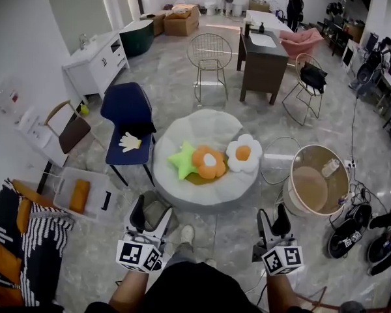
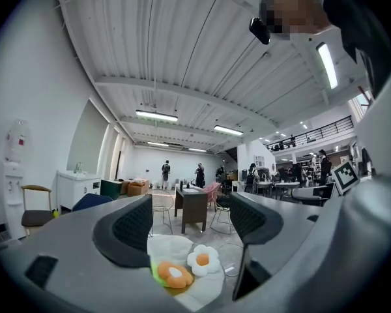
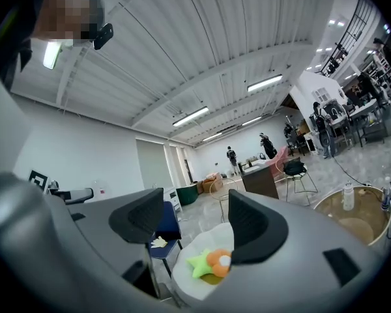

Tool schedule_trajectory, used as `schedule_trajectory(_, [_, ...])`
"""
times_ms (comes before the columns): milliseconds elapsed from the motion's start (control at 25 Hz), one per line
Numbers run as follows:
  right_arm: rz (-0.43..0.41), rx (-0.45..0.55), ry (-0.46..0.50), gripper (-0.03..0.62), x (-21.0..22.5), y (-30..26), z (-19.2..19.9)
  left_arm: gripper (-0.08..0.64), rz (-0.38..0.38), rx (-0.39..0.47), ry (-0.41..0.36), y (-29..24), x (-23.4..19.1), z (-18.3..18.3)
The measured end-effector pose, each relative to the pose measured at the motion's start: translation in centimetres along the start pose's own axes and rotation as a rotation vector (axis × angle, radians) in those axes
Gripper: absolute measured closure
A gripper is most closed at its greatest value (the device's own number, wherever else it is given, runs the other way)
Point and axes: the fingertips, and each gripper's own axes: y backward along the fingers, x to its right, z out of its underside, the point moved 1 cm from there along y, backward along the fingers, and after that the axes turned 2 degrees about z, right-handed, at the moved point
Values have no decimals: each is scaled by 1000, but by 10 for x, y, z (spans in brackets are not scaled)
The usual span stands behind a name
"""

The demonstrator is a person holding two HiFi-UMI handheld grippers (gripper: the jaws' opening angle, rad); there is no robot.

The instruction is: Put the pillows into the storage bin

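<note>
Three pillows lie on a round white pouf [image 1: 182, 188]: a green star [image 1: 182, 160], an orange flower [image 1: 209, 163] and a white flower [image 1: 244, 152]. A round beige storage bin [image 1: 316, 188] stands on the floor to the pouf's right, with a small bottle at its rim. My left gripper [image 1: 151, 215] and right gripper [image 1: 274, 222] hover level near the pouf's front edge, apart from the pillows. Both are open with nothing between the jaws. Past the left gripper [image 2: 190, 223] I see the orange flower [image 2: 174, 274] and white flower [image 2: 202, 259]. The right gripper [image 3: 195, 223] faces the star [image 3: 201, 263] and bin [image 3: 355, 220].
A blue chair [image 1: 127, 109] with a white hand-shaped pillow [image 1: 129, 142] stands left of the pouf. A clear box [image 1: 80, 194] and striped cushions [image 1: 26, 240] are at lower left. Behind are a wire chair [image 1: 209, 54] and a dark cabinet [image 1: 260, 60]. Cables and devices [image 1: 358, 220] lie right of the bin.
</note>
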Motion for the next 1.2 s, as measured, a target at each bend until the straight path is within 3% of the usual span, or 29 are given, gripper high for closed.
schedule_trajectory(280, [66,29,23,268,24,-35,-8,187,71,28,-1,-66,-12,3])
schedule_trajectory(560, [85,50,70,268,19,-116,-19,187,85,55,8,-132,-63,0])
schedule_trajectory(840, [38,59,118,267,-6,-199,-20,187,108,31,5,-180,-107,4])
schedule_trajectory(960, [13,27,165,267,-22,-231,-11,187,102,13,17,-197,-130,11])
schedule_trajectory(1200, [-4,-45,149,267,-34,-282,14,187,82,3,20,-218,-167,21])
